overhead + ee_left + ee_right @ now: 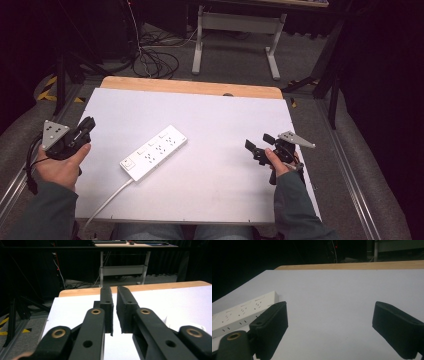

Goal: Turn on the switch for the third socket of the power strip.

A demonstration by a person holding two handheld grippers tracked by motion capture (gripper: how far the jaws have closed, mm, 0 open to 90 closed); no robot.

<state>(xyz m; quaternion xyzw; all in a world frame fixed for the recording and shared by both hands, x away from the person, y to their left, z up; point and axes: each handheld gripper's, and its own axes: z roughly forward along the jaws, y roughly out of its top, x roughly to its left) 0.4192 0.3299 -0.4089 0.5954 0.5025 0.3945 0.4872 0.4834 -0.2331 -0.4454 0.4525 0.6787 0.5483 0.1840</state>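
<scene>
A white power strip [154, 152] lies at an angle left of the middle of the white table top [225, 120]; its switch end faces me and its white cord [107, 200] runs off the near edge. At the table's left edge a hand holds my left gripper [89, 124], which points toward the far side. Its jaws stand almost together with nothing between them [114, 291]. My right gripper [259, 141] hovers at the right side with its jaws wide apart and empty [330, 305]. The power strip [242, 312] lies to its left.
A wooden strip [190, 86] borders the table's far edge. Beyond it, on the grey floor, stand the white legs of another desk [235, 40] and a tangle of cables [155, 60]. Metal rails [350, 190] run along both sides of the table.
</scene>
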